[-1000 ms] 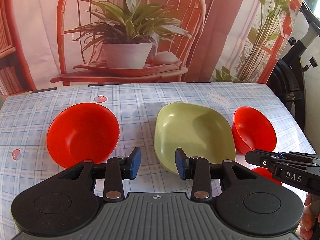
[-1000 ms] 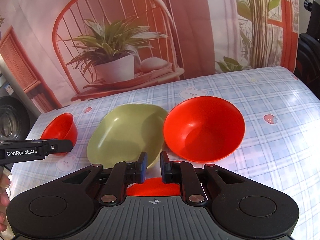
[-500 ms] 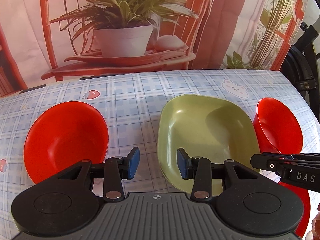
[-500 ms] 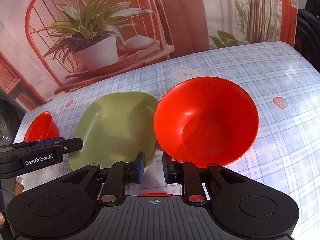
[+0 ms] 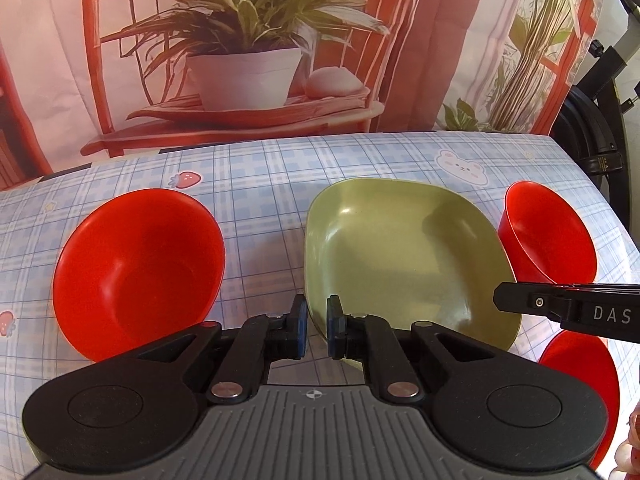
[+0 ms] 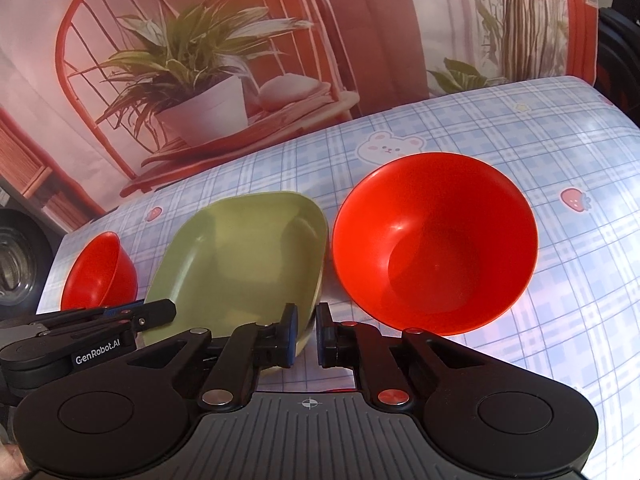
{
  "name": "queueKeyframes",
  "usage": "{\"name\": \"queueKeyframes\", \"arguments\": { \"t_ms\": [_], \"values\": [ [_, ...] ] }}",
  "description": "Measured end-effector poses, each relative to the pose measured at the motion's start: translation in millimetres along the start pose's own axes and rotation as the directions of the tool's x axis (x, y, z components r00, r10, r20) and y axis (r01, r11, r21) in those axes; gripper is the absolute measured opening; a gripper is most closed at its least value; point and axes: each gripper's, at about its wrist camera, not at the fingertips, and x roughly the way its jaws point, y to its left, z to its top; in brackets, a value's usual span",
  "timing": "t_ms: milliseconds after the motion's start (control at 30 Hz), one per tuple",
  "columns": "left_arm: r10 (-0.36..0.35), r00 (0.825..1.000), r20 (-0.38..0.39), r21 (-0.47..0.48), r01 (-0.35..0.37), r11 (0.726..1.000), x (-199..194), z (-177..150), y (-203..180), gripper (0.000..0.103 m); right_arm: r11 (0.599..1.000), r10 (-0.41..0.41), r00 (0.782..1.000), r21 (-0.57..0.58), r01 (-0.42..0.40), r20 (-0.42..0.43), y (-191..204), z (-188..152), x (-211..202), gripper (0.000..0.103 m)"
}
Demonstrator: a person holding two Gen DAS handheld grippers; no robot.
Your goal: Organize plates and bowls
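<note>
A green square plate (image 5: 404, 256) lies mid-table; it also shows in the right wrist view (image 6: 244, 256). My left gripper (image 5: 316, 332) is shut on the plate's near-left rim. A large red bowl (image 5: 136, 272) sits left of the plate, and a small red bowl (image 5: 548, 236) sits to its right. A red dish (image 5: 580, 384) lies under my right gripper's arm (image 5: 568, 308). In the right wrist view my right gripper (image 6: 306, 336) is nearly closed, its left pad at the green plate's near rim, with a sliver of red below; what it holds is unclear.
The table has a blue checked cloth (image 5: 260, 184) with strawberries and bears. A printed backdrop (image 5: 248, 48) of a chair and plant hangs behind. A dark exercise machine (image 5: 592, 120) stands at the right edge. In the right wrist view a large red bowl (image 6: 436, 240) and a small one (image 6: 100, 272) flank the plate.
My left gripper's jaws have closed from wide open onto the green plate's rim. Both grippers have moved forward toward the dishes. The right gripper's gap is unchanged.
</note>
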Motion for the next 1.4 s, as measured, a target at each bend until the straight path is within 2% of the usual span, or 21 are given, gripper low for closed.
{"name": "queueKeyframes", "arguments": {
  "t_ms": [367,700,867,1033,1167,1267,1400],
  "values": [
    [-0.023,0.997,0.069,0.028,0.021,0.999,-74,-20,1,0.014,0.998,0.023,0.998,-0.067,-0.02,0.051,27,-11,-44,0.007],
    [-0.039,0.991,0.124,0.017,0.037,0.999,-149,-64,7,0.017,0.992,0.071,0.993,-0.107,-0.06,0.094,55,-35,-88,0.007],
    [-0.026,0.992,0.125,-0.023,0.03,0.999,-178,-91,24,0.019,0.978,0.096,0.99,-0.197,-0.075,0.101,82,-61,-102,0.006],
    [-0.032,0.99,0.136,-0.101,0.046,0.994,-197,-125,39,0.02,0.968,0.132,0.988,-0.226,-0.112,0.078,101,-79,-107,0.006],
    [0.01,0.985,0.175,-0.151,0.017,0.988,-204,-154,41,0.02,0.956,0.141,0.989,-0.267,-0.123,0.051,115,-93,-106,0.006],
    [0.013,0.982,0.187,-0.193,0.024,0.981,-204,-172,41,0.02,0.944,0.112,0.993,-0.316,-0.095,0.038,124,-105,-105,0.006],
    [-0.027,0.987,0.159,-0.267,0.069,0.961,-194,-190,47,0.02,0.933,0.07,0.998,-0.353,-0.064,0.003,130,-117,-96,0.006]
  ]
}}
